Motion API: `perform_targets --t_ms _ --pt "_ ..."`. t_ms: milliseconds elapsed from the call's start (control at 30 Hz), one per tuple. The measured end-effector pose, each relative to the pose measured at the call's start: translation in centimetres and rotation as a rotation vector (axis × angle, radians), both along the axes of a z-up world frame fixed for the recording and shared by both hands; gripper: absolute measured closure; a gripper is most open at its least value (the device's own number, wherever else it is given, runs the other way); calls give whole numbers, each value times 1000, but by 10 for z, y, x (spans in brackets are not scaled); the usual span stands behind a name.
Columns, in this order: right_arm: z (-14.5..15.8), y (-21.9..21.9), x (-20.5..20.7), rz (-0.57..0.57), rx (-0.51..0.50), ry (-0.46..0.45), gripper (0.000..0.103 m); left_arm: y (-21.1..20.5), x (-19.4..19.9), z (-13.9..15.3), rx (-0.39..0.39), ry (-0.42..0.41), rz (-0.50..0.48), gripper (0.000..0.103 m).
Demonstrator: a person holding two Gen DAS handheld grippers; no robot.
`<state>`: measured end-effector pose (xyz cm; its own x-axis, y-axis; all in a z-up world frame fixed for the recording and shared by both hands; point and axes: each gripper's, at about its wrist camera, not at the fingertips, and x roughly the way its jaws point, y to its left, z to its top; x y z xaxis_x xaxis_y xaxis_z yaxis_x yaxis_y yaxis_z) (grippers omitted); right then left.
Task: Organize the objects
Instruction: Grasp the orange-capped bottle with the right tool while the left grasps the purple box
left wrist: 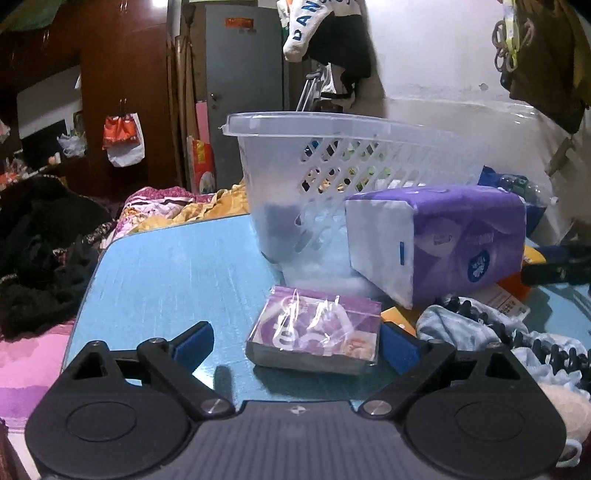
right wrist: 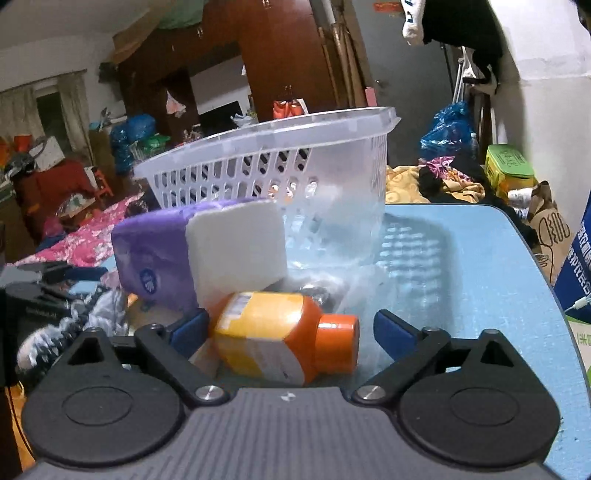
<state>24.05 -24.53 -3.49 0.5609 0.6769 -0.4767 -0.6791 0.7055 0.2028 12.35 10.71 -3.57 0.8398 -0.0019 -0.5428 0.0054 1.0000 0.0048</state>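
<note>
While the basket (left wrist: 343, 162) is sitting nearly empty, we are barely starting.
Left gripper (left wrist: 295, 343) spread around the small packet (left wrist: 314, 328); right gripper (right wrist: 290, 328) spread around the orange bottle (right wrist: 280, 332).

Blue letters "DAN" readable on white hanging garment (left wrist: 306, 27). Print on tissue pack (left wrist: 476, 264), bottle label (right wrist: 255, 332), blue box (right wrist: 581, 258) too blurred to read.

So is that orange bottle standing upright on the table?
No, the orange bottle lies on its side on the blue table, cap pointing right.
</note>
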Motion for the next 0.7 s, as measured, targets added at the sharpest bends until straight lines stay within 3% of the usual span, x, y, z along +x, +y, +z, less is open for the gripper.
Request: perform_targets --t_ms 100,267,333,400,700 --pt "-4 -2 -7 8 3 -2 11 3 0 -1 -23 7 6 7" --pt "-8 -2 -12 7 -6 -23 15 -1 0 -1 6 11 20 11" --pt "-7 -2 -13 -2 -1 -27 15 -2 2 -1 14 19 32 24" --pt "-7 -4 -14 0 8 -31 15 -2 4 -2 6 29 47 28" --pt "-5 -12 -23 -9 70 -99 15 5 -17 4 -48 -99 81 30"
